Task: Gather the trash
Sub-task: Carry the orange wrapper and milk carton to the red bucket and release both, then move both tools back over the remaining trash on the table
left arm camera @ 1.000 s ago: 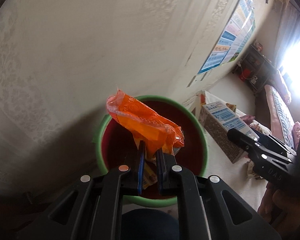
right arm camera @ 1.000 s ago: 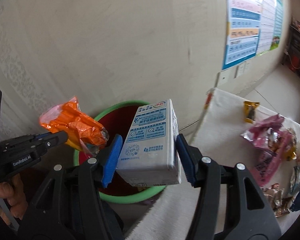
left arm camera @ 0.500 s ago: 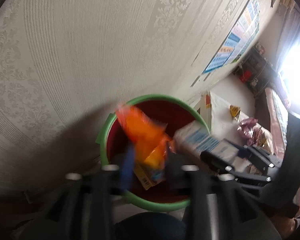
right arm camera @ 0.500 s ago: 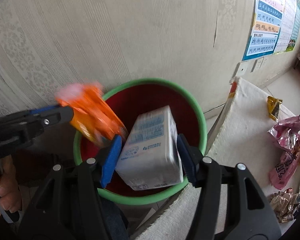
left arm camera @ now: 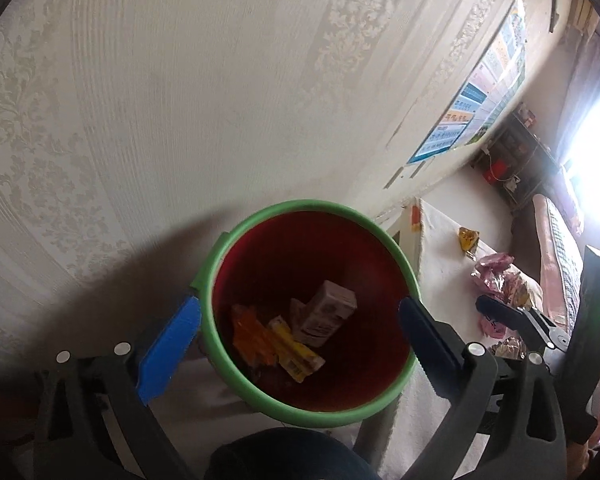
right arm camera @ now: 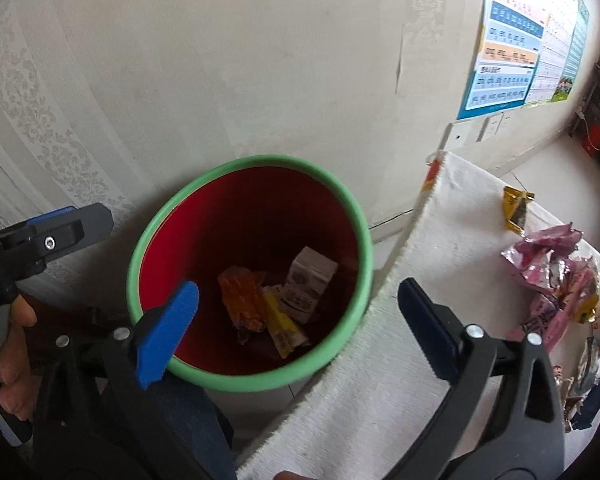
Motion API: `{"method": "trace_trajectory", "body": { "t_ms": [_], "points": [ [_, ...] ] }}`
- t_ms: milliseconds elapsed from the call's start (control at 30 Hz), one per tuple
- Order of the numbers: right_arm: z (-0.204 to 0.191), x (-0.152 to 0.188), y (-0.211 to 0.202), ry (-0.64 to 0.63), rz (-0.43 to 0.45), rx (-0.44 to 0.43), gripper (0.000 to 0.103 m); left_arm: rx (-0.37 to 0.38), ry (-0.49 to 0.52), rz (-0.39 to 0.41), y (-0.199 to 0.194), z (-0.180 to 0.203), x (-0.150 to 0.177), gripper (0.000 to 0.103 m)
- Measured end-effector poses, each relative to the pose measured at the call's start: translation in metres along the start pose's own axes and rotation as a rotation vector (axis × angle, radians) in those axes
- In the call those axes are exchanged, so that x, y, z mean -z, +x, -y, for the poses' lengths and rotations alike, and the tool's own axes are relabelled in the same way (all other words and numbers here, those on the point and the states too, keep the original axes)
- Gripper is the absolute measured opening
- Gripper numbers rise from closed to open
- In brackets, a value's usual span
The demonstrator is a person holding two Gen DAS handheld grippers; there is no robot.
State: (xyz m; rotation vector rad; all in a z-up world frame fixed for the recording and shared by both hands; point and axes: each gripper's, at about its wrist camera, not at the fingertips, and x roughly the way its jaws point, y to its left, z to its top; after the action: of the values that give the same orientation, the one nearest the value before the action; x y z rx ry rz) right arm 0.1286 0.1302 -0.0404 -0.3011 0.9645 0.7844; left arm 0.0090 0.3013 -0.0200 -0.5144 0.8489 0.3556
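Note:
A red bin with a green rim point(left arm camera: 236, 236) point(right arm camera: 244, 162) stands on the floor by the wall. At its bottom lie a white carton point(left arm camera: 328, 312) point(right arm camera: 308, 280), an orange wrapper point(left arm camera: 250, 330) point(right arm camera: 242, 294) and a yellow wrapper point(left arm camera: 296, 348) point(right arm camera: 284, 328). My left gripper point(left arm camera: 300, 336) is open and empty above the bin. My right gripper point(right arm camera: 296, 324) is open and empty above the bin's near rim. The left gripper's fingers point(right arm camera: 60, 228) also show in the right wrist view.
A table with a white cloth point(right arm camera: 452, 240) point(left arm camera: 440, 240) stands right of the bin. On it lie pink wrappers point(right arm camera: 552, 268) point(left arm camera: 498, 276), a gold wrapper point(right arm camera: 518, 208) point(left arm camera: 468, 238) and more wrappers at the right edge. The patterned wall is close behind the bin.
Both grippers opened over the bin. The orange wrapper and the white carton dropped into it and now lie at its bottom.

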Motion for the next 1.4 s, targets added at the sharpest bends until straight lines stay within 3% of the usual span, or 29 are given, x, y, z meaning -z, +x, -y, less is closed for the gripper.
{"method": "trace_trajectory", "body": {
  "t_ms": [367,600,767,1000,1133,1400],
  "points": [
    [0.046,0.024,-0.033,0.072,0.023,0.078,0.098,-0.013,0.068,-0.003,0.005,0.048,0.012,0.095],
    [0.086,0.046,-0.058,0.15,0.036,0.154,0.098,-0.048,0.168,-0.008,0.012,0.099,0.027,0.095],
    [0.121,0.066,-0.078,0.22,0.042,0.206,0.098,-0.022,0.23,0.01,0.009,0.137,0.038,0.095],
    [0.188,0.108,-0.117,0.333,0.101,0.301,0.098,0.122,0.322,-0.021,0.021,0.197,0.062,0.095],
    [0.228,0.132,-0.13,0.397,0.073,0.37,0.098,0.182,0.379,-0.065,0.03,0.236,0.077,0.095],
    [0.282,0.166,-0.145,0.512,0.029,0.378,0.098,0.251,0.422,-0.178,0.053,0.286,0.1,0.095]
  ]
}}
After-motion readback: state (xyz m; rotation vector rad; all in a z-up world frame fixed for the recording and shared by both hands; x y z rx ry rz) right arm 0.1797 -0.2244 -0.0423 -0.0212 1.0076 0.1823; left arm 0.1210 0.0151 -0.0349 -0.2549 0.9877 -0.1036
